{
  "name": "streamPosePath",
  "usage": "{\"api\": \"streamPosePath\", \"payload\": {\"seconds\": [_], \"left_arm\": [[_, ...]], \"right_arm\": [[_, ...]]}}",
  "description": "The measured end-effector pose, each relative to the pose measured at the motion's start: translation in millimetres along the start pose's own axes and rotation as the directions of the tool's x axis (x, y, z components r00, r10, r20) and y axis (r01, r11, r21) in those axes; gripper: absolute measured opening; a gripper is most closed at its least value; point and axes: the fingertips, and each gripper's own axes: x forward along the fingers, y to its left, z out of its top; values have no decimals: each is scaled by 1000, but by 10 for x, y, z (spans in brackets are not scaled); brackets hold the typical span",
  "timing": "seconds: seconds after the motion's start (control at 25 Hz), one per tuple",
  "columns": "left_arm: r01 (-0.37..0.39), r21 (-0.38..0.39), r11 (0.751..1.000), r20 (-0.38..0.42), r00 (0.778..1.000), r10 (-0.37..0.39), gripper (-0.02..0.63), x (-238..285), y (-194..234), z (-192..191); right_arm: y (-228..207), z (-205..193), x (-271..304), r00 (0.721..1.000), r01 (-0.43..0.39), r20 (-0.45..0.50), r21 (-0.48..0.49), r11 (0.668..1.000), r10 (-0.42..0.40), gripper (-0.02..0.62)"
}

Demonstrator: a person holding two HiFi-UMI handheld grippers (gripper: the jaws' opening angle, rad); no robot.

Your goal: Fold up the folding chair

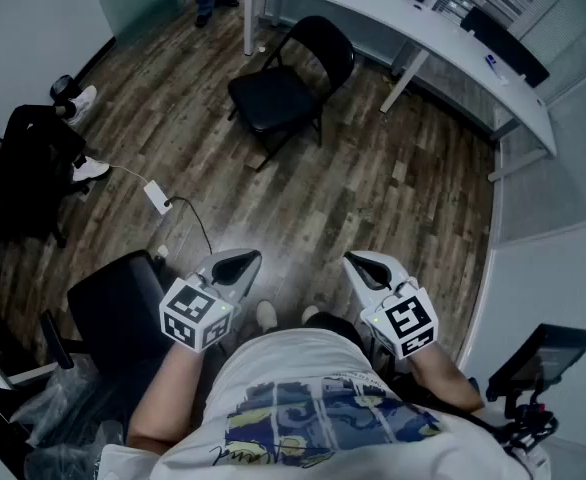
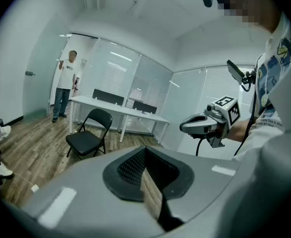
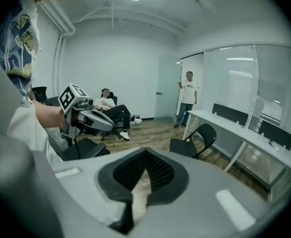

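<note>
The black folding chair (image 1: pixel 288 83) stands unfolded on the wood floor, well ahead of me and just in front of the white desk. It shows small in the left gripper view (image 2: pixel 88 138) and partly behind the jaw housing in the right gripper view (image 3: pixel 192 143). My left gripper (image 1: pixel 235 266) and right gripper (image 1: pixel 363 266) hover side by side close to my body, both shut with nothing between the fingers. Both point toward the chair, far short of it. Each gripper sees the other: the right gripper (image 2: pixel 205 124) and the left gripper (image 3: pixel 93 119).
A long white desk (image 1: pixel 413 23) with dark monitors runs along the far glass wall. A black office chair (image 1: pixel 123 308) stands by my left side. A person (image 1: pixel 33 158) sits at the left, another (image 2: pixel 66 83) stands by the door. A power strip (image 1: pixel 156 196) with cable lies on the floor.
</note>
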Motion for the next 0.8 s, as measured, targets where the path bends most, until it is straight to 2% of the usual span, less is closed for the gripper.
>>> {"api": "streamPosePath", "payload": {"seconds": [0.28,0.48,0.6,0.8], "left_arm": [[9,21,1000,30,999,-10,0,134,111,126],[19,6,1000,13,1000,-19,0,145,136,14],[30,-18,999,13,999,-29,0,143,143,-36],[19,-25,999,9,1000,-19,0,402,267,54]], "right_arm": [[-195,79,72,999,35,11,-13,999,-35,2],[-196,34,86,999,34,-2,-8,999,-34,2],[-229,-5,51,999,49,-6,29,998,-48,2],[-604,-51,135,998,68,4,68,995,-68,3]]}}
